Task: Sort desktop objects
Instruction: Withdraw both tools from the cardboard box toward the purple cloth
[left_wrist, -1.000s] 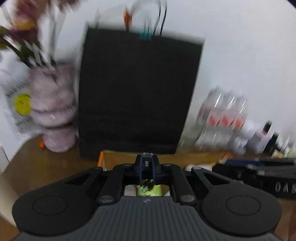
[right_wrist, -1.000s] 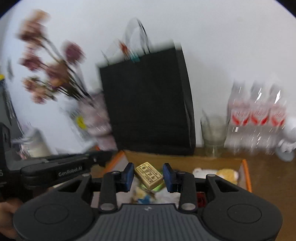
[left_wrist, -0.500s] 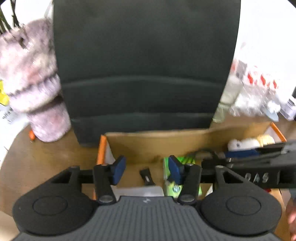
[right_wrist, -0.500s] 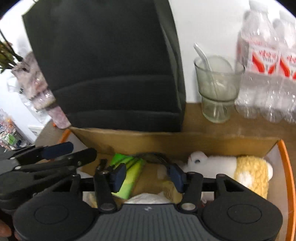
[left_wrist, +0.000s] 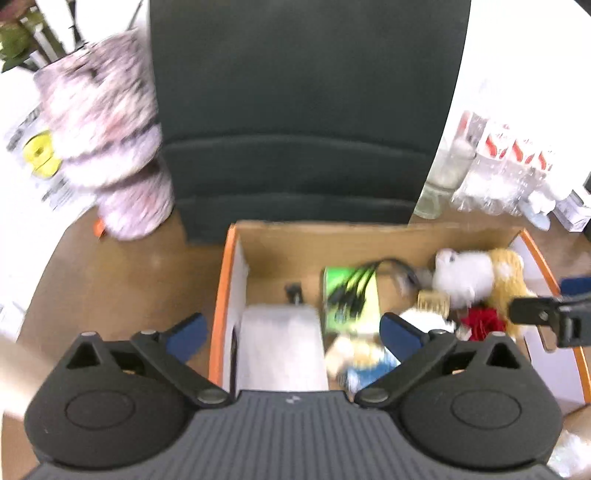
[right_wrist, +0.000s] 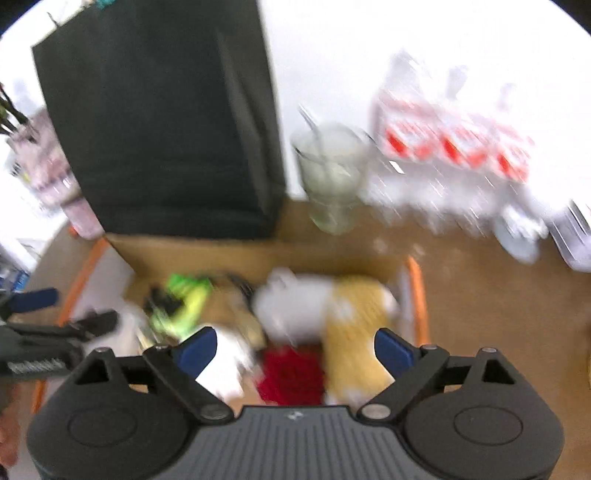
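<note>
We hold our left gripper (left_wrist: 291, 334) wide apart, empty | our right gripper (right_wrist: 293, 345) likewise spread, empty | both above the orange-rimmed cardboard box (left_wrist: 221, 295) | plush toy (right_wrist: 325, 306), green packet (left_wrist: 351, 299) inside it.

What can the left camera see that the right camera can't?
Only the left wrist view shows the small black clip on the box floor and the white packet lying flat beside the green pack. Only the right wrist view shows the whole glass cup with its spoon. Both show the open cardboard box, black bag, plush toy, red thing and bottles.
</note>
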